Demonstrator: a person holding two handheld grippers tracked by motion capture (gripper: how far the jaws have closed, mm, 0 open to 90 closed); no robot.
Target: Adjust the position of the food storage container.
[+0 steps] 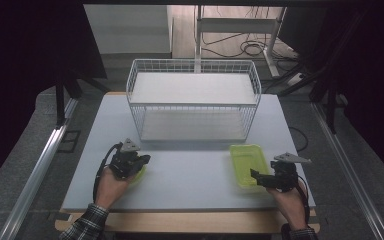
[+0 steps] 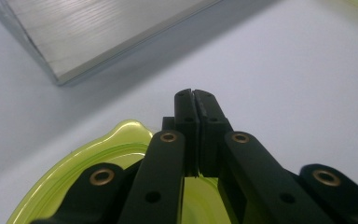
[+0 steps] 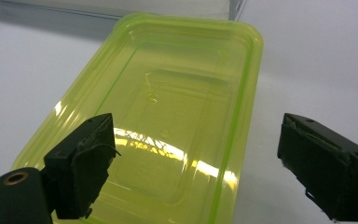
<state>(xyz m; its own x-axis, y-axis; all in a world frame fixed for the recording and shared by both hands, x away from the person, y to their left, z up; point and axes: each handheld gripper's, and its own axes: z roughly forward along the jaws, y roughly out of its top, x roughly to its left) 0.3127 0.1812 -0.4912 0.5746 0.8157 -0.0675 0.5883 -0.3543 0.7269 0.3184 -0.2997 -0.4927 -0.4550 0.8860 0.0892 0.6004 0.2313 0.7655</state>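
Pressing together with nothing between them, the jaws of the left gripper (image 2: 193,100) sit above a yellow-green lid (image 2: 88,161) at the lower left of the high view. The right gripper (image 3: 193,154) has its jaws spread wide over a yellow-green container (image 3: 168,116) at lower right. Both rest on the grey worktop (image 1: 190,175), below a white wire basket (image 1: 193,100).
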